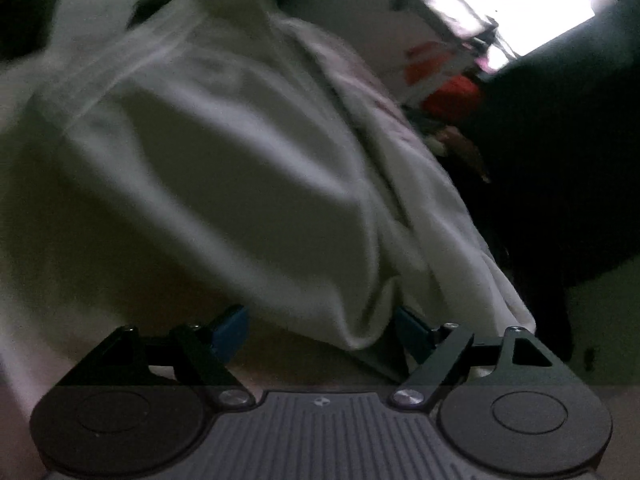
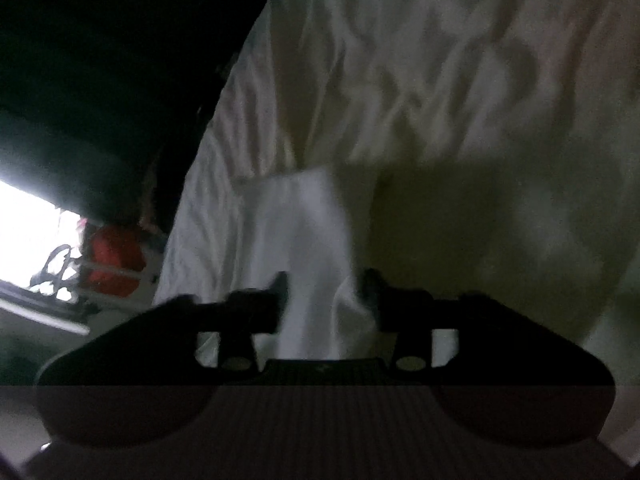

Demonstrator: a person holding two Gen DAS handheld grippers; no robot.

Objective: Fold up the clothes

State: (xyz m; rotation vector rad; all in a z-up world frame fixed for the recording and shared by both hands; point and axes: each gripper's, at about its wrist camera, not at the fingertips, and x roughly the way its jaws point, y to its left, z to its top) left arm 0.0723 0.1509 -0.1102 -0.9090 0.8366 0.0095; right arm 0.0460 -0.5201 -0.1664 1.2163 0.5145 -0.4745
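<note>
- Garment [image 1: 224,168], pale cloth, hangs or lies bunched ahead of both grippers over a wrinkled white sheet [image 2: 460,60]; both views dim and blurred.
- Left gripper [image 1: 320,324]: jaws apart, blue pads wide; a lower fold of cloth sags between them, touching near the right pad. Not clamped, as far as visible.
- Right gripper [image 2: 324,292]: jaws partly closed, a white strip of cloth running up between them; appears pinched, blur leaves doubt.
- Judgement: keep both holds level and the edge taut, so the fold lands flat without twist.
</note>
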